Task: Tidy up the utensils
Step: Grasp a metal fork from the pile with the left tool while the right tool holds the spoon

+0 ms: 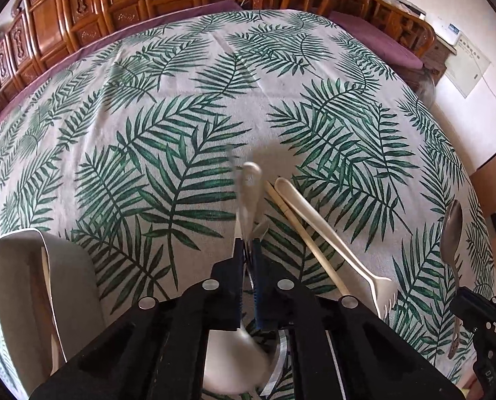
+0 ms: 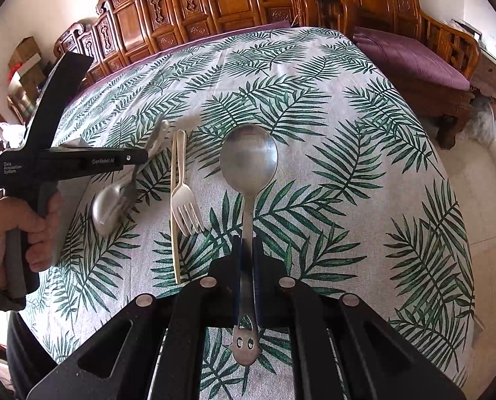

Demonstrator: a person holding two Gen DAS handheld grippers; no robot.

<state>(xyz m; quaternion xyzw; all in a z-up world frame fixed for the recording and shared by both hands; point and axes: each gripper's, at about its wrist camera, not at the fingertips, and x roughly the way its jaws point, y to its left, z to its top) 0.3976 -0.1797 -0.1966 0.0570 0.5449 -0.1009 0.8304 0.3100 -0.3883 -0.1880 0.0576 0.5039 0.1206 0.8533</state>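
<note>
Right gripper: I see it clamped on the handle of the steel spoon, bowl ahead of the fingertips.
Left gripper: clamped on a second metal spoon, blurred.
White fork: on the tablecloth, just right of the left gripper, touching a chopstick.

Left gripper: 2 fingers nearly closed, clamped on a utensil handle, pointing toward the far side. Person's left hand is wrapped around its grip. Right gripper: fingers pinched on a spoon handle, pointing to the far side.
</note>
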